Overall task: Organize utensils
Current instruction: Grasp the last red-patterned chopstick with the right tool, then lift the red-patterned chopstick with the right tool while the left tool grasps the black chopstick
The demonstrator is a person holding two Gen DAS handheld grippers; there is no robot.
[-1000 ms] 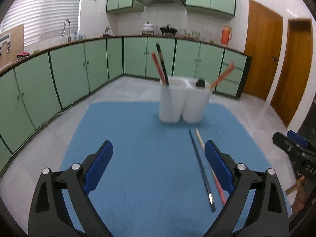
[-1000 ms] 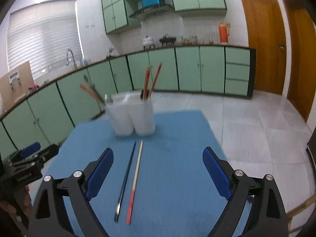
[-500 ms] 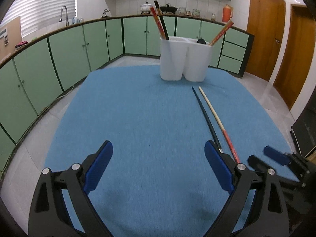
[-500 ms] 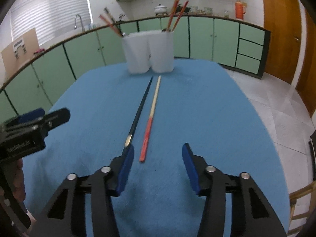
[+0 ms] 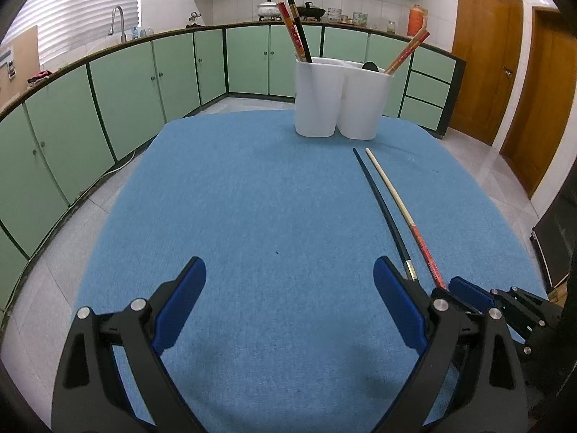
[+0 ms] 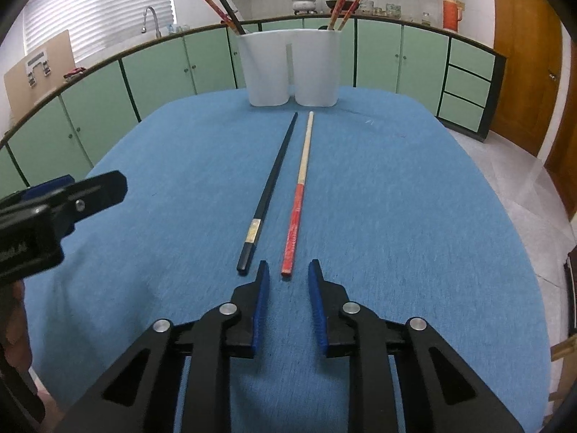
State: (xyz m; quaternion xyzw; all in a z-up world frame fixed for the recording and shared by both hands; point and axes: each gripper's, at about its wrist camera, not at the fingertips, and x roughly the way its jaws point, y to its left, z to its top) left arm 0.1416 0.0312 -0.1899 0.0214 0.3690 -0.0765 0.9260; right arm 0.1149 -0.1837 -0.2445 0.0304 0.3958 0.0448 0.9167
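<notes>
A: Why does the right gripper [image 6: 287, 278] sit at the near end of the red-handled chopstick [image 6: 298, 195]?
B: Its fingers are closing around that tip, not yet pinching. The black chopstick [image 6: 271, 187] lies just left; the white holder [image 6: 290, 68] stands far.
A: The left gripper [image 5: 288, 288]?
B: Spread wide, empty.

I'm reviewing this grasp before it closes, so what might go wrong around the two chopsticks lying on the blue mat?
The right gripper is closing, lined up with the red-handled chopstick, whose end is only at the fingertips, so it may pinch just the tip and let it pivot. The black chopstick lies close beside it; the near pad could nudge or catch it. The left gripper hovers open nearby, crowding the lift.
</notes>
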